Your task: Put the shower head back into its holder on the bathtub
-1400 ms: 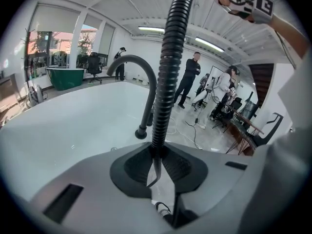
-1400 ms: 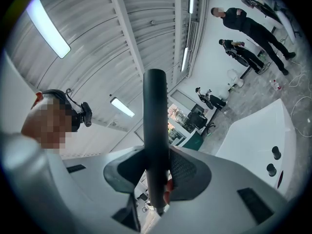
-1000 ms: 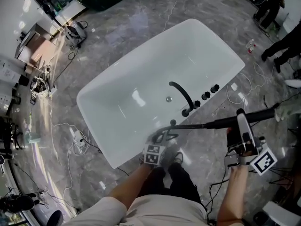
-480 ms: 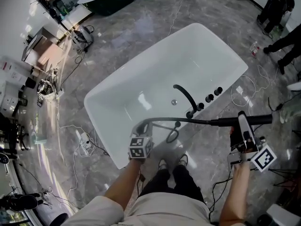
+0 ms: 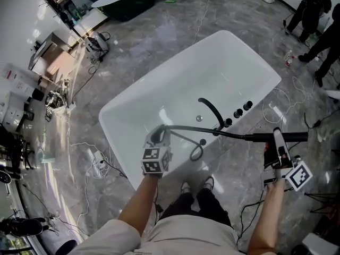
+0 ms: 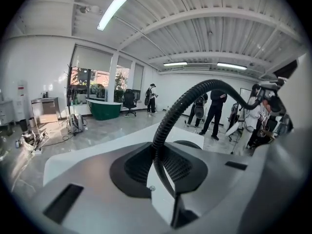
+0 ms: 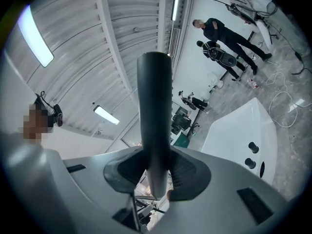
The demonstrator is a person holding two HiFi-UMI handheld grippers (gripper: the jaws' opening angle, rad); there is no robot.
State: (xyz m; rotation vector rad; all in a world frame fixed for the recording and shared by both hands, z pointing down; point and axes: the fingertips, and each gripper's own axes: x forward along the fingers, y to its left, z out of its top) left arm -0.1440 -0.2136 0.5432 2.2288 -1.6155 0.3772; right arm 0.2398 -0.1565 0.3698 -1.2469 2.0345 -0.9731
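Observation:
A white bathtub (image 5: pixel 159 97) fills the middle of the head view, with a black spout (image 5: pixel 212 112) and three black knobs (image 5: pixel 238 113) on its near rim. My left gripper (image 5: pixel 158 137) hangs over that rim, shut on the black ribbed shower hose (image 5: pixel 212 132); the hose (image 6: pixel 168 126) rises from between its jaws. To the right of the tub, my right gripper (image 5: pixel 276 141) is shut on the black shower head handle (image 5: pixel 291 136), which lies about level. That handle (image 7: pixel 154 106) stands up between the right jaws. A hose loop (image 5: pixel 197 152) sags to a small black fitting (image 5: pixel 202 141) on the rim.
The person's feet (image 5: pixel 194 186) stand on grey marble floor just before the tub. Cables and a power strip (image 5: pixel 94 161) lie at the left, more cable (image 5: pixel 276 102) at the right. People (image 5: pixel 313 7) stand at the back right. A green tub (image 5: pixel 122 1) is far behind.
My left gripper has risen and moved left, drawing the hose up over the tub's near rim. The right gripper with the shower head has shifted slightly right and lower in the view.

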